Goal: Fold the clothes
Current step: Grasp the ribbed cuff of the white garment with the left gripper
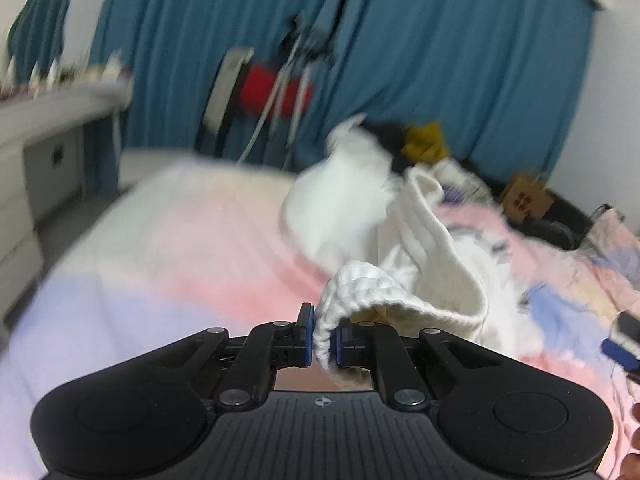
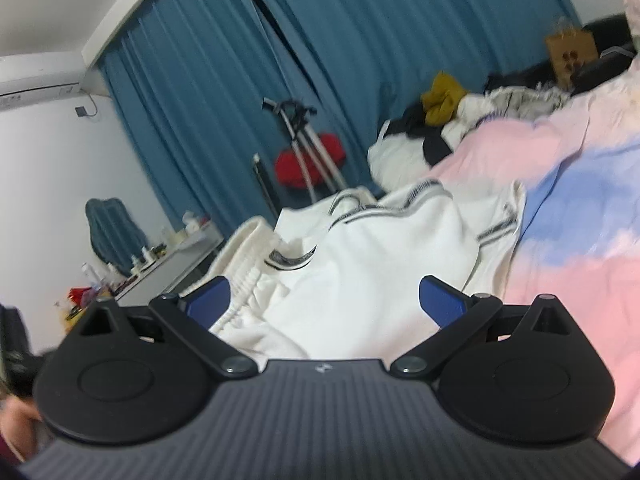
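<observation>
A white garment [image 1: 424,248] with a ribbed hem and dark striped trim lies bunched on the pink and blue bed cover [image 1: 168,248]. My left gripper [image 1: 323,338] is shut on the ribbed hem and holds it lifted above the bed. In the right wrist view the same white garment [image 2: 372,256] lies spread just in front of my right gripper [image 2: 324,300], which is open with its jaws wide apart over the fabric near the elastic waistband. The right gripper's blue tip shows at the right edge of the left wrist view [image 1: 618,354].
A pile of other clothes [image 2: 440,120], black, yellow and white, sits at the far end of the bed. A tripod [image 2: 308,148] and a red object stand before the blue curtains [image 2: 360,40]. A white dresser [image 1: 44,148] stands left of the bed.
</observation>
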Action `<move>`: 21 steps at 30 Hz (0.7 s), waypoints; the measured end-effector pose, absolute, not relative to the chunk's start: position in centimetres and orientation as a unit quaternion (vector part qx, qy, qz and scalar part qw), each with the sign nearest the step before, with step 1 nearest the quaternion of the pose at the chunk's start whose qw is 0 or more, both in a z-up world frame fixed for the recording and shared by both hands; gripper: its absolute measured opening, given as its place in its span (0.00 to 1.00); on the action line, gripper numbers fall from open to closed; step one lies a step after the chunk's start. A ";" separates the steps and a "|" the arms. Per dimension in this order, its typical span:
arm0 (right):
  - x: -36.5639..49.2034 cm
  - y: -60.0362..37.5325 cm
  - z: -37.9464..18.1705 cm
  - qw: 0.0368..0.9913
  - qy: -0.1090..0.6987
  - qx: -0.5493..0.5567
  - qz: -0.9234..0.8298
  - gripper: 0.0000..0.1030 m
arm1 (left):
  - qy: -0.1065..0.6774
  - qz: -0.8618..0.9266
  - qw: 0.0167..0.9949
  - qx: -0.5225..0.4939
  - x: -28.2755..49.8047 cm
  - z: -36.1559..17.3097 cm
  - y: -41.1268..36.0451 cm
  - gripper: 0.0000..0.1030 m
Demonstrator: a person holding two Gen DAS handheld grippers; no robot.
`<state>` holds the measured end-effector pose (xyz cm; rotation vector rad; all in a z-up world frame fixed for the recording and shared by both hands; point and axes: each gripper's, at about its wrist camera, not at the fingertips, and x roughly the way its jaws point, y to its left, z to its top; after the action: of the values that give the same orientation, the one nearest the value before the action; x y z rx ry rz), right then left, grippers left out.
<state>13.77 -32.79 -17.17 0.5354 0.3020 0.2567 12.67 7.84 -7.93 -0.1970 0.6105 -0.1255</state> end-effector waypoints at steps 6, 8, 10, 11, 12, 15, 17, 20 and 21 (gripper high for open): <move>14.4 -31.6 -17.9 0.940 0.181 0.257 0.129 0.95 | 0.335 -0.059 0.936 -0.090 12.4 -9.7 9.3 0.11; 15.0 -31.4 -18.4 0.938 0.195 0.258 0.127 0.90 | 0.344 -0.053 0.934 -0.085 13.1 -9.7 8.9 0.14; 15.9 -31.3 -18.9 0.937 0.207 0.253 0.121 0.73 | 0.352 -0.042 0.931 -0.084 13.5 -9.9 8.5 0.17; 16.2 -31.2 -19.1 0.937 0.214 0.250 0.116 0.71 | 0.357 -0.038 0.929 -0.086 13.4 -10.0 8.5 0.23; 16.6 -31.2 -19.2 0.937 0.221 0.248 0.110 0.68 | 0.356 -0.037 0.930 -0.089 13.2 -9.8 8.7 0.25; 16.8 -30.9 -19.4 0.938 0.229 0.240 0.102 0.63 | 0.342 -0.033 0.934 -0.096 12.2 -8.8 9.0 0.49; 16.7 -30.9 -19.3 0.941 0.230 0.231 0.094 0.62 | 0.333 -0.030 0.937 -0.101 11.6 -8.2 9.3 0.60; 16.7 -31.0 -19.2 0.945 0.231 0.219 0.078 0.62 | 0.319 -0.026 0.941 -0.108 10.6 -7.2 9.6 0.68; 16.8 -31.2 -19.2 0.945 0.231 0.220 0.073 0.62 | 0.308 -0.034 0.945 -0.106 10.6 -6.8 9.3 0.72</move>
<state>16.76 -31.20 -19.21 0.4486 0.4701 0.1487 10.58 9.33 -6.79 -0.2170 0.6281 -0.0689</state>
